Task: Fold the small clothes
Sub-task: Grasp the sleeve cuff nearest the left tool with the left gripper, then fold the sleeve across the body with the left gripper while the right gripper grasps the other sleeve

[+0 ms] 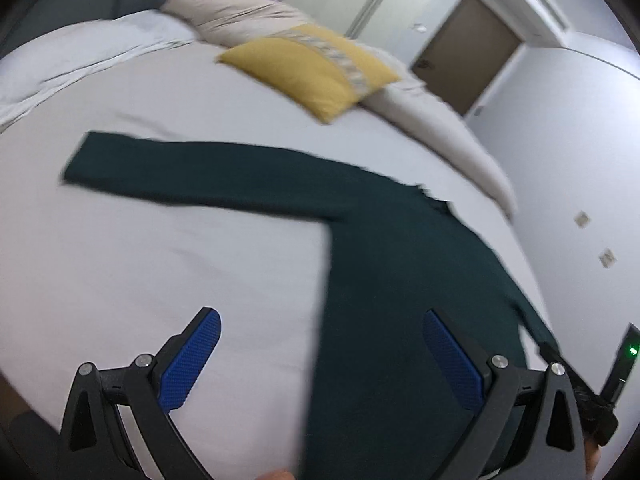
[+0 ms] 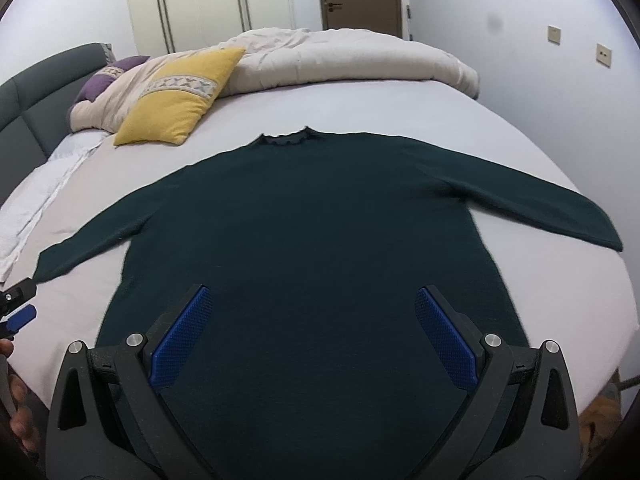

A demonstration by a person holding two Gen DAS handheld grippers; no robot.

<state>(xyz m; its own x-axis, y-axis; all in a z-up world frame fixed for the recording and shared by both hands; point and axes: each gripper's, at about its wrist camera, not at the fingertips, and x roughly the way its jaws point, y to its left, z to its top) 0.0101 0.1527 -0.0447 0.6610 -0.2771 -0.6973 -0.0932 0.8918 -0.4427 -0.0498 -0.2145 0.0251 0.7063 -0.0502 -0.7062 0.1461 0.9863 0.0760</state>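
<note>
Both the left gripper (image 1: 322, 354) and right gripper (image 2: 314, 330) are held apart over the dark green sweater (image 2: 304, 232), spread flat on the bed (image 2: 400, 108). Folding is judged unstarted; a sleeve must be grasped next.

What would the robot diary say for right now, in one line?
stage: before first fold | dark green sweater: flat on bed, sleeves spread | left gripper: open, empty | right gripper: open, empty

Dark green sweater (image 2: 304, 232); white sheet (image 2: 400, 108); yellow pillow (image 2: 180, 100), grey-white patterned band; blue jaws.
</note>
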